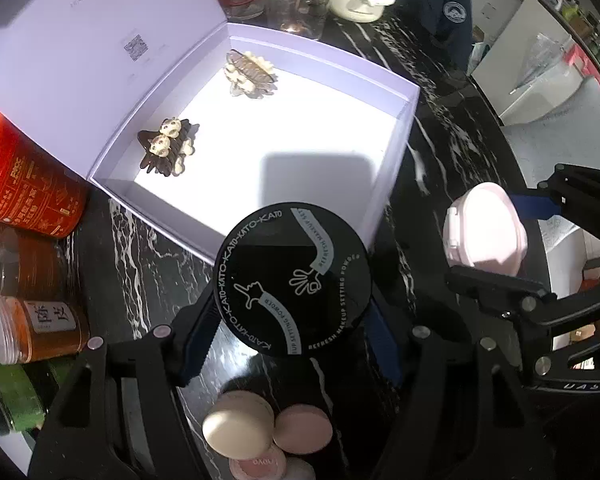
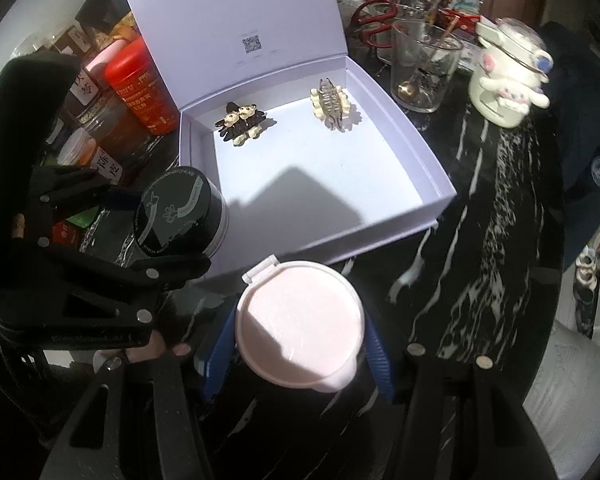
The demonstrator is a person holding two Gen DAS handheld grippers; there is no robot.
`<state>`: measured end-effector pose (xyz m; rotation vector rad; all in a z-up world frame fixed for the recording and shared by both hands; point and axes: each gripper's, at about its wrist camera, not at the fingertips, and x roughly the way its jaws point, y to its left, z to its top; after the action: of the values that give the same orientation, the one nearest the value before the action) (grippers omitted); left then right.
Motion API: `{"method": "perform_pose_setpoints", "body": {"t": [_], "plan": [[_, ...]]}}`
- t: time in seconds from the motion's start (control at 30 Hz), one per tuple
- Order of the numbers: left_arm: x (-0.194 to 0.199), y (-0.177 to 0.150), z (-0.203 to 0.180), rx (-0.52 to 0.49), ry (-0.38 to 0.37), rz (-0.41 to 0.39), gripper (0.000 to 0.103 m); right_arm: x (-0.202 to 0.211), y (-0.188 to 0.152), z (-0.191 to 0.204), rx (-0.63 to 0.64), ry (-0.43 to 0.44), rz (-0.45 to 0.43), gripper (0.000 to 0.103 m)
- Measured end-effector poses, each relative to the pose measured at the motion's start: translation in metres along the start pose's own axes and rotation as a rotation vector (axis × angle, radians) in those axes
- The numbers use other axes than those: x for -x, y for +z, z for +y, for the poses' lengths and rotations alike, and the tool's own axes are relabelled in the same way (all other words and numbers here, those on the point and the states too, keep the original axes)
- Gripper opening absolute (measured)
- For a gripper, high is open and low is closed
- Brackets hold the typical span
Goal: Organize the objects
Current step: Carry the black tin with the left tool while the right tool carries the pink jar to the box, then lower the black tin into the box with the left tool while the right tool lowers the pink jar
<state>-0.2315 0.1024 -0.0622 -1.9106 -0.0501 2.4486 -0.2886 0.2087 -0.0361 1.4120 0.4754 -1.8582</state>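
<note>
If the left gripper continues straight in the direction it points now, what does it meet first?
Probably the near wall of the open white box; the black powder jar held in the left gripper would touch first. Depth is unclear.

Home: marble counter [image 2: 480, 240], spice jars [image 1: 40, 320], mug [image 2: 504, 84]

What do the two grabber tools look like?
Both grabbers are black, with angular frames dotted by round silver screws. The left gripper and right gripper each have ribbed blue finger pads. White lettering marks one frame's base.
</note>
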Motion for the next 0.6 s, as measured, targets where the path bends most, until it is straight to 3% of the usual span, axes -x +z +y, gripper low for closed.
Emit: {"method": "perform_pose_setpoints", "body": {"t": [0.6], "plan": [[-0.034,0.043,0.042,0.08,0.001,0.021,0.066,-0.037,0.066,-0.026,0.064,0.008,-0.003,0.06]]}}
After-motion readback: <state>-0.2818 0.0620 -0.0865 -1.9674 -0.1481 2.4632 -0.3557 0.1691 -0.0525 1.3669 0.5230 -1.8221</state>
